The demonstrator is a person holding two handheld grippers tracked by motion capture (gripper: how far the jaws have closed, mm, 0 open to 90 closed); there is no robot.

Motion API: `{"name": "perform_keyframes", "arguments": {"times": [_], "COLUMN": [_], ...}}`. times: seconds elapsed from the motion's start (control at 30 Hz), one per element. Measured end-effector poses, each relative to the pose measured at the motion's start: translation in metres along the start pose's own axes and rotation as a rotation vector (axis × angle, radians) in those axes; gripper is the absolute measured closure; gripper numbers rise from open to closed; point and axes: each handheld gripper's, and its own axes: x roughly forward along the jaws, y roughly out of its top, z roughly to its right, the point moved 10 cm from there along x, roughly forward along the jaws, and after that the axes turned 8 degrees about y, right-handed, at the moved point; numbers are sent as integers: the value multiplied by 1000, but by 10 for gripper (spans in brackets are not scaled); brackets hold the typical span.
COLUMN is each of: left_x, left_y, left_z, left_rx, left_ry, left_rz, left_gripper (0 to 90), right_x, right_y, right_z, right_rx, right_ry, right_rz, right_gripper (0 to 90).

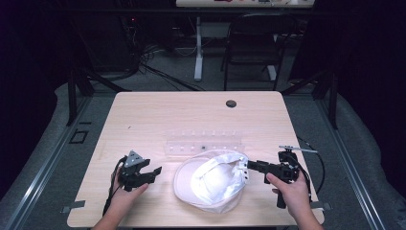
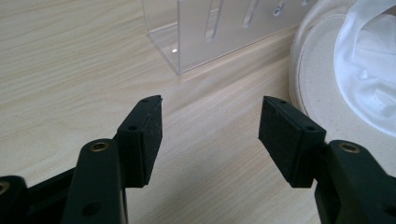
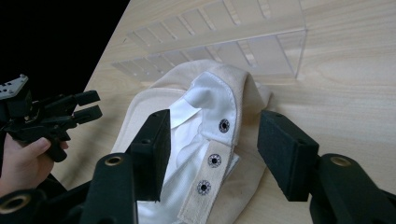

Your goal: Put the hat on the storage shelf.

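A cream cap (image 1: 210,181) lies upside down on the table, its white lining (image 3: 187,121) facing up. Its back band carries three dark snap studs (image 3: 214,159). My right gripper (image 1: 247,167) is at the cap's right rim, open; in the right gripper view (image 3: 212,140) the studded band sits between and below the spread jaws, untouched as far as I can tell. My left gripper (image 1: 155,172) hovers left of the cap, open and empty (image 2: 210,126), over bare wood, with the cap's brim (image 2: 317,88) just to its right.
A clear acrylic rack (image 1: 203,143) with slots stands just behind the cap, also close ahead in the left gripper view (image 2: 210,32). A round cable hole (image 1: 231,103) is at the table's far side. A chair and desk legs stand beyond the table.
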Motion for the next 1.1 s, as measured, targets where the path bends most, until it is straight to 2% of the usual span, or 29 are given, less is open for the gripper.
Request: {"name": "perform_keyframes", "arguments": {"times": [0.3, 0.47, 0.53, 0.77, 0.8, 0.83, 1.1], "left_x": [1, 1, 1, 2, 2, 2, 3], "left_y": [-1, -1, -2, -2, -2, -2, -3], "left_z": [0, 0, 1, 1, 1, 1, 1], "left_rx": [7, 13, 13, 16, 17, 19, 19], "left_ry": [5, 5, 4, 0, 0, 0, 3], "left_rz": [-5, -9, -11, -15, -15, -15, -14], "left_gripper": [401, 400, 401, 401, 401, 401, 401], "right_x": [6, 12, 15, 29, 33, 35, 49], "right_y": [-8, -11, -11, -16, -19, -19, -26], "right_z": [-2, 3, 4, 10, 10, 10, 6], "right_rx": [57, 71, 79, 128, 165, 176, 185], "right_ry": [23, -1, 1, 15, 12, 13, 25], "right_rz": [-97, -138, -134, -170, -190, -181, -223], "right_gripper": [368, 362, 362, 366, 373, 373, 377]}}
